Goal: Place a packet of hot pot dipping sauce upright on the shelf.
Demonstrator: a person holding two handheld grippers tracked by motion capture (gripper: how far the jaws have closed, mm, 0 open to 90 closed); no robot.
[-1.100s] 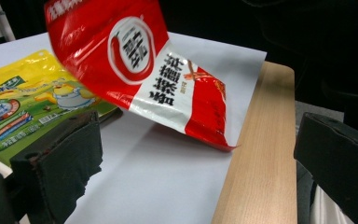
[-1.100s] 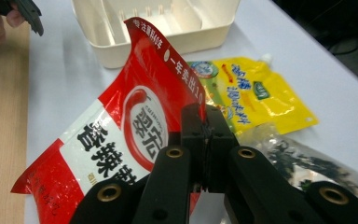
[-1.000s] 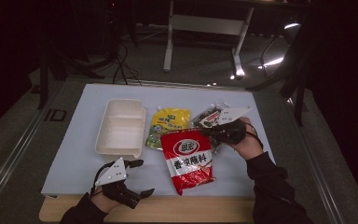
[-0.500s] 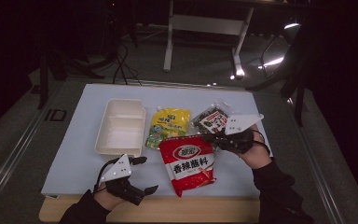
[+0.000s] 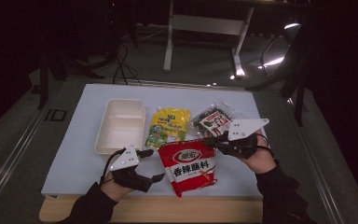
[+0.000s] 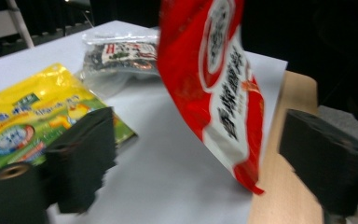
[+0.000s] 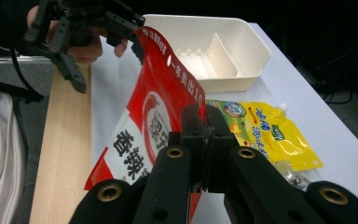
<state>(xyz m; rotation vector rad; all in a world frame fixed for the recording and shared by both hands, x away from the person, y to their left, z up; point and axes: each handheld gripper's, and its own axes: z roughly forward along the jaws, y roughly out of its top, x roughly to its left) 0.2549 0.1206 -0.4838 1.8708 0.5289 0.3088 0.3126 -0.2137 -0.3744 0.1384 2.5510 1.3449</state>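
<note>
A: High view, right gripper pinches the red snack bag by its top edge above the mat's near side.

B: Left gripper gapes, jaws just narrowing, nothing between. Bag looks light, floppy, slick; grab a seam.

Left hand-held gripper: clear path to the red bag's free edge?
Probably yes. The left hand-held gripper, jaws apart, faces the red bag that the right hand-held gripper pinches; nothing lies between.

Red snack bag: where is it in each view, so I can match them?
High view: red snack bag, bottom centre.
Left gripper view: upper centre-right, hanging between open jaws.
Right gripper view: centre-left, clamped by the tool.
Shared landmark: yellow pouch.
</note>
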